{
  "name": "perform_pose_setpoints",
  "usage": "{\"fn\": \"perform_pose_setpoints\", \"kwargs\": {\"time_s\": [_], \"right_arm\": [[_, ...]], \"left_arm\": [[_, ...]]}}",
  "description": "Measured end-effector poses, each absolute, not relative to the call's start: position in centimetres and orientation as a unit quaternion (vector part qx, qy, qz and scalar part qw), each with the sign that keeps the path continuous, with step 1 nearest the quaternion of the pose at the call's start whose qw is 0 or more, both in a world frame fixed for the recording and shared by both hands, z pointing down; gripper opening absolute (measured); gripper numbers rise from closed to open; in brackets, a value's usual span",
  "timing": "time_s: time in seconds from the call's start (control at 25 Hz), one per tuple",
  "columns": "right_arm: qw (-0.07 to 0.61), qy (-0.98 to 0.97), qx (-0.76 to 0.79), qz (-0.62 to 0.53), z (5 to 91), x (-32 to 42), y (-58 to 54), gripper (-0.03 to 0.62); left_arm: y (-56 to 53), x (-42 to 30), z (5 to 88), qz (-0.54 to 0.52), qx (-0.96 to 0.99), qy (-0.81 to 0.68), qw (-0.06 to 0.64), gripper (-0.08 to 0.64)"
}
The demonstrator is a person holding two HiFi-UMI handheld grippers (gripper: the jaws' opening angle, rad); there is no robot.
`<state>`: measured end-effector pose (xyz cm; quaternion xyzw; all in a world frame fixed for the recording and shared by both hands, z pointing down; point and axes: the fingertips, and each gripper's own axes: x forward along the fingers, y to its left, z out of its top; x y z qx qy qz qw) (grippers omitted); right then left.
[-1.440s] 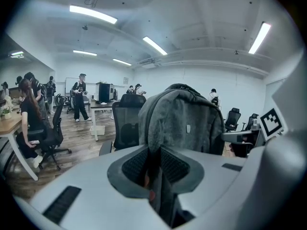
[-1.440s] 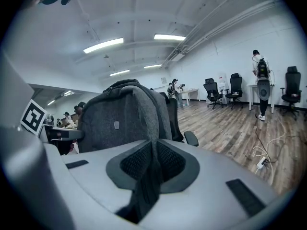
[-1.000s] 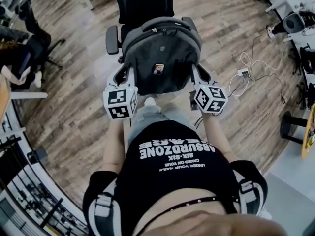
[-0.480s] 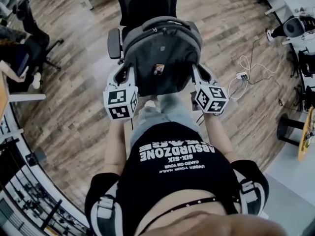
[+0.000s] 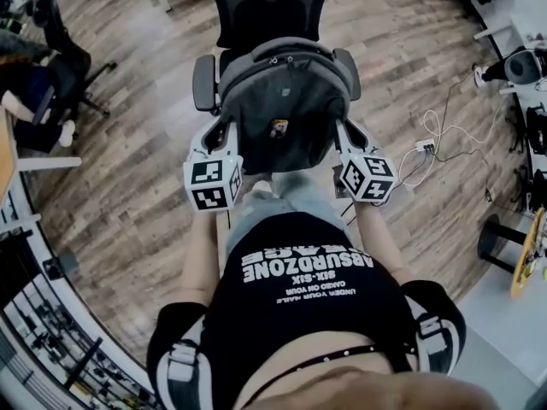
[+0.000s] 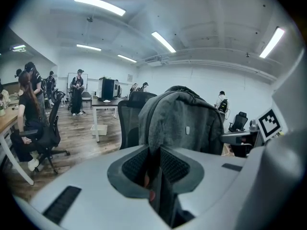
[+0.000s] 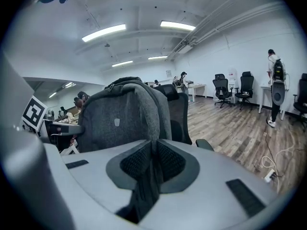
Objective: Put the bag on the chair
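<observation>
A grey backpack (image 5: 282, 109) hangs upright in front of me, held by both sides. My left gripper (image 5: 224, 135) is shut on a fold of the bag's left side, and my right gripper (image 5: 344, 135) is shut on its right side. The black office chair (image 5: 269, 7) stands right behind the bag, with its armrests (image 5: 203, 82) flanking the bag. Whether the bag rests on the seat is hidden. In the left gripper view the bag (image 6: 184, 123) fills the middle, fabric pinched in the gripper (image 6: 156, 176). In the right gripper view the bag (image 7: 120, 121) is likewise pinched in the gripper (image 7: 153, 164), chair (image 7: 180, 114) behind.
A power strip with cables (image 5: 425, 148) lies on the wood floor to the right. A seated person and another office chair (image 5: 51, 75) are at the far left. Desks and chairs line the room's edges, and a rack (image 5: 51, 340) stands at lower left.
The bag and both grippers have edged slightly forward toward the chair, whose backrest now shows more. Both grips are unchanged.
</observation>
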<state>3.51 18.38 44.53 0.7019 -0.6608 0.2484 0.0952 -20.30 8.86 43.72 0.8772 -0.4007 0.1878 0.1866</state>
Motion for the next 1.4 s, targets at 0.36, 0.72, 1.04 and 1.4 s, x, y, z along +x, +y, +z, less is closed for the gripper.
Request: {"fn": "perform_pose_setpoints", "kwargs": {"time_s": [0.36,0.72,1.04,1.4], "right_arm": [[0.096,-0.668,0.690,0.260,45.6,6.9,11.6,0.055],[0.099,-0.679,0.679,0.260,45.4,10.3,5.5,0.055],[0.106,-0.686,0.669,0.265,45.8,13.6,0.3,0.055],[0.106,-0.701,0.656,0.259,45.6,16.2,-5.4,0.055]], "left_arm": [[2.5,-17.1,44.4,0.205,0.869,-0.411,0.185,0.075],[-3.6,-13.8,44.1,0.208,0.863,-0.421,0.184,0.075],[-8.0,-10.7,44.8,0.208,0.855,-0.433,0.195,0.075],[-12.8,-8.6,44.7,0.205,0.847,-0.452,0.194,0.075]]}}
